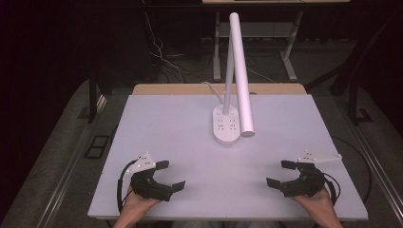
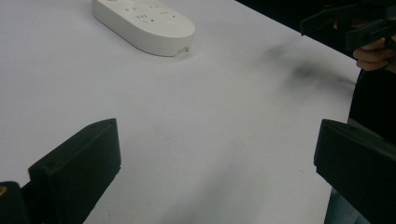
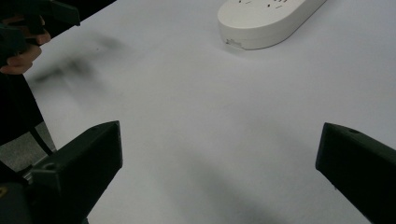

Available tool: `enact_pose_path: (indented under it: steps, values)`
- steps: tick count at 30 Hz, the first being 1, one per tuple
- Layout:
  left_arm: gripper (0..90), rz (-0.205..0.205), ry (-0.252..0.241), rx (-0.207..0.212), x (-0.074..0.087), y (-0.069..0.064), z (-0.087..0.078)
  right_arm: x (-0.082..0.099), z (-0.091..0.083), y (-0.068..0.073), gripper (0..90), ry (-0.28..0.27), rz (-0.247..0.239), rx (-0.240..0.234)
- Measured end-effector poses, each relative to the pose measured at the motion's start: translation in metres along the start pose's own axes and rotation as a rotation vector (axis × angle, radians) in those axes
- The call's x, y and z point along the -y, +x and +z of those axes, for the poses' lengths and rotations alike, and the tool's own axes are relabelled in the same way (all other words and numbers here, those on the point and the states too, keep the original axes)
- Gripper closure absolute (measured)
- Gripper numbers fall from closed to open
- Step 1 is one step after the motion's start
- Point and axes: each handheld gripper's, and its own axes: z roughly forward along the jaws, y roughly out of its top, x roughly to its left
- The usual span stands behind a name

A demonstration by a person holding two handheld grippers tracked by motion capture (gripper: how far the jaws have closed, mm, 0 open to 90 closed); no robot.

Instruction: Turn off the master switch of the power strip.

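Note:
A white power strip [image 1: 226, 125] lies on the white table [image 1: 166, 123] a little behind its middle; a white desk lamp [image 1: 240, 71] rises from its far end. The power strip [image 2: 144, 25] lies far ahead of my left jaws, and the same strip [image 3: 266, 18] lies far ahead of my right jaws. My left gripper [image 1: 170, 175] rests near the front left edge, open, holding nothing. My right gripper [image 1: 279, 173] rests near the front right edge, open and empty. Both point inward toward the table's middle. The left gripper [image 2: 217, 158] and right gripper [image 3: 219, 158] have jaws spread wide over bare table.
A white cable [image 1: 211, 88] runs from the power strip off the table's back edge. The table's front edge [image 1: 228, 219] lies just below both hands. In the left gripper view the other hand's gripper [image 2: 350, 23] shows at the top right. Dark floor and table legs surround the table.

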Motion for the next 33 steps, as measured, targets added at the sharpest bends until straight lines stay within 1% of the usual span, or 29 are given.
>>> enact_pose_path:
  steps: [9,13,18,20,23,26,29,33]
  values:
    - [0.0,-0.005,0.005,-0.009,-0.009,0.003,-0.001,0.000,0.001,0.001,0.0,0.001,-0.008,0.001]
    - [0.0,-0.004,0.011,-0.001,-0.015,0.005,-0.001,0.000,0.000,0.000,0.0,-0.001,-0.006,0.006]
    - [0.0,0.003,0.032,0.008,-0.021,0.006,0.001,0.001,-0.001,0.000,0.0,-0.001,0.002,0.007]
    - [0.0,0.002,0.030,0.009,-0.022,0.006,0.002,0.001,-0.001,0.000,0.0,-0.001,0.002,0.008]
    - [0.0,0.012,0.036,0.008,-0.026,0.007,0.005,0.001,-0.001,-0.001,0.0,-0.001,0.002,0.008]
    - [0.0,0.012,0.036,0.005,-0.031,0.009,0.006,0.001,-0.001,-0.001,0.0,0.000,0.002,0.008]
    - [0.0,0.020,0.038,0.009,-0.038,0.010,0.008,0.001,-0.001,-0.001,0.0,-0.001,-0.003,0.011]
    - [0.0,0.026,0.051,0.012,-0.045,0.011,0.013,0.002,-0.001,-0.003,0.0,0.000,0.007,0.013]
